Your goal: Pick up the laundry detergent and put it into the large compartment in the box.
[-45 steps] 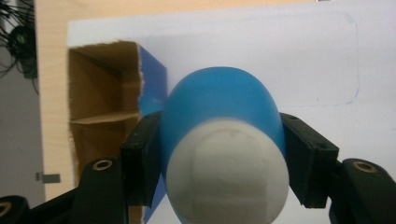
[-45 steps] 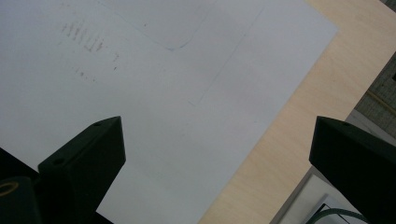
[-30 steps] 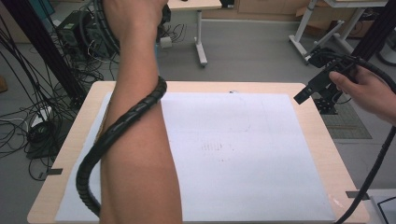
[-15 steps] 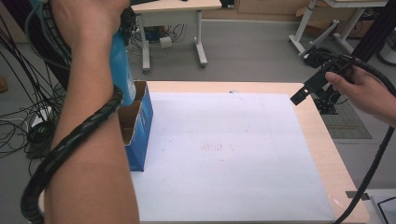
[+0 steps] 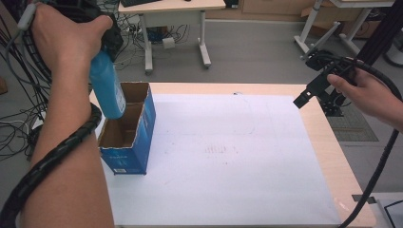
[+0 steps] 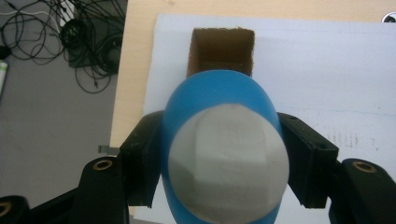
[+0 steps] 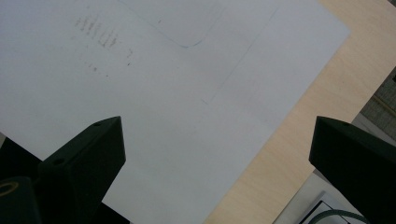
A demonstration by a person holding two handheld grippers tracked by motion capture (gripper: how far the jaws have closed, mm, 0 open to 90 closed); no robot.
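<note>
A blue bottle (image 5: 107,90) with a pale grey cap hangs upright in my left gripper (image 5: 110,42), whose jaws are shut on its sides. In the left gripper view the bottle (image 6: 224,93) sits between the black fingers (image 6: 142,156), cap toward the camera, my left gripper (image 6: 226,158) clamped around it. Its base hovers at the open top of a blue cardboard box (image 5: 128,137), and the box (image 6: 222,51) looks empty inside. My right gripper (image 5: 316,80) is held above the table's right edge, open; the right gripper (image 7: 219,140) has nothing between its jaws.
A large white paper sheet (image 5: 228,156) covers most of the wooden table (image 5: 332,156). A thick black cable winds round the left forearm (image 5: 57,156). Behind the table stands a white desk (image 5: 171,7). Loose cables (image 5: 19,128) lie on the floor at left.
The left arm has swung to the left and lowered, uncovering the box; the bottle now hangs over the box's open top. The right gripper has stayed put.
</note>
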